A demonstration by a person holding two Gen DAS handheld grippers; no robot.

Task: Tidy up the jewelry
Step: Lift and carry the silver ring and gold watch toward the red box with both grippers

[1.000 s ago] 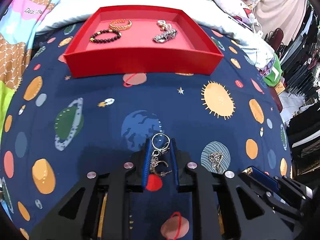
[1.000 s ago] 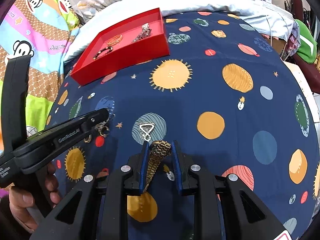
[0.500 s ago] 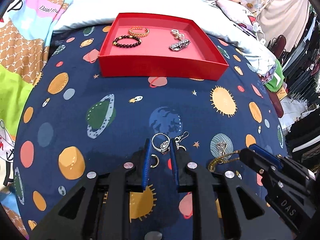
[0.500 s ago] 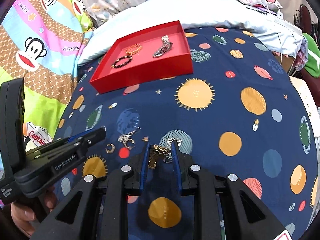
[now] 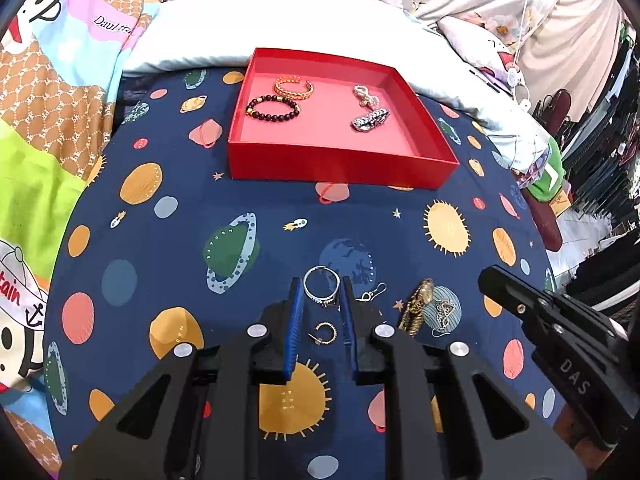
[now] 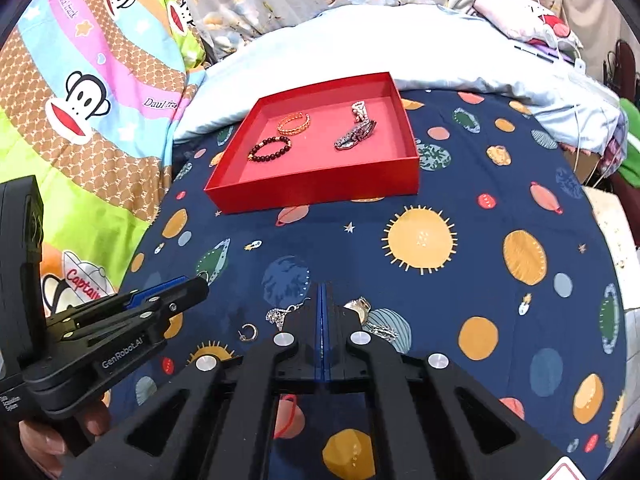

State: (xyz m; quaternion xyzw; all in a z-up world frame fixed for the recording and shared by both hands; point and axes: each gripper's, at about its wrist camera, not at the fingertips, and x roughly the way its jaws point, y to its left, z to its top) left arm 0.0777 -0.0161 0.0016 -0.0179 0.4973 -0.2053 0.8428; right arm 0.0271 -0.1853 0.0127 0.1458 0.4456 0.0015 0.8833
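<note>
Grip check first: our left gripper (image 5: 322, 312) is pinched on the silver ring (image 5: 321, 286), while the right gripper (image 6: 322, 320) just snapped fully closed, empty. We'd carry the ring gently to the red tray (image 5: 340, 164).

Ahead of the left tongs (image 5: 322, 304), black with blue pads, lies a navy bedspread (image 5: 280, 208) printed with orange suns, green ringed planets and pink dots. Farther ahead sits a red tray (image 5: 340, 160) with a pinkish floor, holding a dark beaded bracelet (image 5: 273, 108), an orange-gold bangle (image 5: 293, 87) and a silver chain (image 5: 370, 119). Between the pads is a silver ring (image 5: 321, 285); to their right, a gold watchband (image 5: 416, 308).
</note>
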